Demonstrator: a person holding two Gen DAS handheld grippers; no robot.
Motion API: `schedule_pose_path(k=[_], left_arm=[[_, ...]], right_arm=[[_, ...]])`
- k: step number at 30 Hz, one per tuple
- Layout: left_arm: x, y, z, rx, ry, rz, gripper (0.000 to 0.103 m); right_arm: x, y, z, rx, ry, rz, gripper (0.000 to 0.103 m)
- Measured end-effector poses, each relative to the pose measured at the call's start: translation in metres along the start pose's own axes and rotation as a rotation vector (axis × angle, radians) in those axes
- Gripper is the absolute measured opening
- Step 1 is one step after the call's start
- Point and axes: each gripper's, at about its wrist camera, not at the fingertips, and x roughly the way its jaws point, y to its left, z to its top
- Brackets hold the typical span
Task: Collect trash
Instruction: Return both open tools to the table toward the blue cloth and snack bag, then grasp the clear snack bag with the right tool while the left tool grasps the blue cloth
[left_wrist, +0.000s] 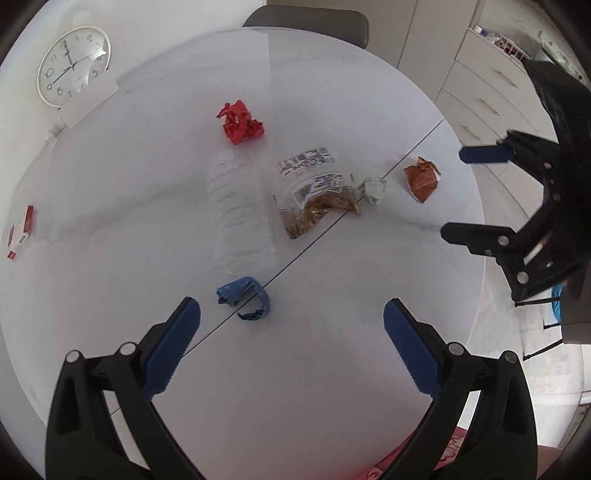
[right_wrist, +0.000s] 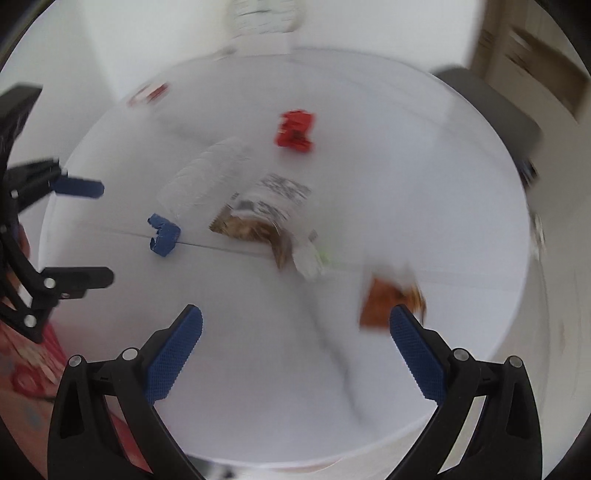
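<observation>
The left claw (left_wrist: 291, 347) hangs above the round white counter (left_wrist: 332, 369) with its jaws wide apart and nothing between them; bare counter lies under it, and the blue scrap (left_wrist: 245, 297) sits just ahead at 11 o'clock. The right claw (right_wrist: 295, 354) is likewise spread and empty, over open surface near the counter's rim, with the brown wrapper (right_wrist: 388, 302) close by its right finger at 1 o'clock; that view is blurred. In the left view the right claw (left_wrist: 452, 194) shows at 3 o'clock beyond the counter's edge.

The trash lies about the middle of the counter: a clear bottle (left_wrist: 236, 206) on its side, a snack bag (left_wrist: 317, 192) just beside it, a white wad (left_wrist: 375, 190) touching the bag's far end, the brown wrapper (left_wrist: 421, 179) near the 2 o'clock rim, and a red wad (left_wrist: 242, 122) at 12. A red box (left_wrist: 20, 232) rests near the 9 o'clock edge. A seam (left_wrist: 321, 240) crosses the top diagonally.

A clock (left_wrist: 72, 66) leans at 10 o'clock, a grey chair (left_wrist: 314, 22) stands at 12, and white drawers (left_wrist: 487, 96) fill the 2 o'clock side.
</observation>
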Motion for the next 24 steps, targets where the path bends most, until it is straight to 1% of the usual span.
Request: schedule_pose_path(k=[2,4,6,8,11,14,17,21,24], left_arm=[[0.005,0.015,-0.003,-0.049,0.017,0.003,0.095],[0.009,0.029,-0.005,-0.101,0.03,0.004,0.095],[0.015,0.043,-0.008,-0.165,0.049,-0.007,0.095],[0.021,0.056,-0.011,-0.23,0.07,-0.023,0.095],[0.027,0.065,-0.012,-0.286,0.085,-0.041,0.095],[0.031,0.067,-0.012,-0.302,0.089,-0.047,0.095],[0.036,0.067,-0.012,-0.302,0.102,-0.055,0.095],[0.045,0.06,-0.014,-0.286,0.123,-0.067,0.095],[0.051,0.057,-0.013,-0.262,0.127,-0.062,0.095]], right_arm=[[0.02,0.008,0.025,-0.145,0.025,0.022,0.1],[0.037,0.016,0.041,-0.261,0.054,0.042,0.1],[0.06,0.023,0.058,-0.375,0.102,0.061,0.1],[0.076,0.027,0.067,-0.45,0.136,0.069,0.1],[0.098,0.034,0.08,-0.562,0.179,0.068,0.096],[0.112,0.036,0.089,-0.62,0.214,0.098,0.093],[0.124,0.036,0.094,-0.657,0.256,0.112,0.087],[0.134,0.036,0.101,-0.661,0.296,0.147,0.069],[0.137,0.035,0.097,-0.655,0.322,0.168,0.063]])
